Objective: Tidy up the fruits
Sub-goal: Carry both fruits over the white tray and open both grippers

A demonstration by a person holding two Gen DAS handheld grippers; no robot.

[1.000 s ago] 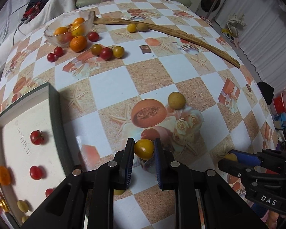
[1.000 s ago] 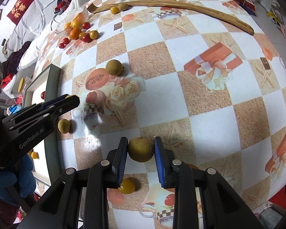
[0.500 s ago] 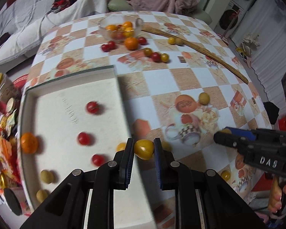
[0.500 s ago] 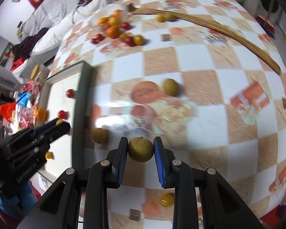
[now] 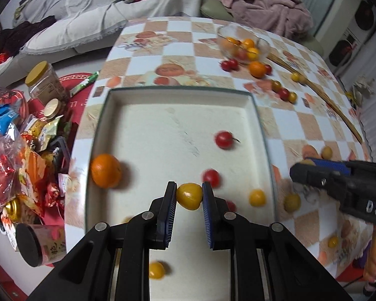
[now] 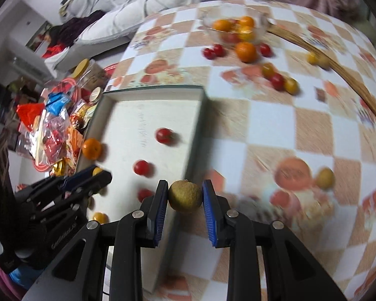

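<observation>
Left gripper (image 5: 189,197) is over the shallow white square tray with the dark rim (image 5: 180,90), fingers clamped on a small yellow tomato-like fruit (image 5: 189,196), which hangs above the tray's near half. Right gripper (image 6: 185,197) has its fingers pinched on a rough olive-brown round fruit (image 6: 185,195), and that one sits right above the tray's right rim (image 6: 196,135), not quite inside. In the tray: an orange tangerine (image 5: 105,170) at the left, red cherry tomatoes (image 5: 223,139) toward the middle, a few small yellow fruits (image 5: 257,198) near the right wall. Far across the checked patterned surface (image 5: 283,115), a clear glass bowl (image 5: 243,44) holds more fruit, with loose ones just beside it. This reads as the carry-and-drop step, both loads arriving at the tray. Next, the left fingers need only part over bare tray floor; the right gripper should slide left past the rim first, or its fruit may bounce off the edge. The right view is motion-smeared, so its exact position over the rim is uncertain
</observation>
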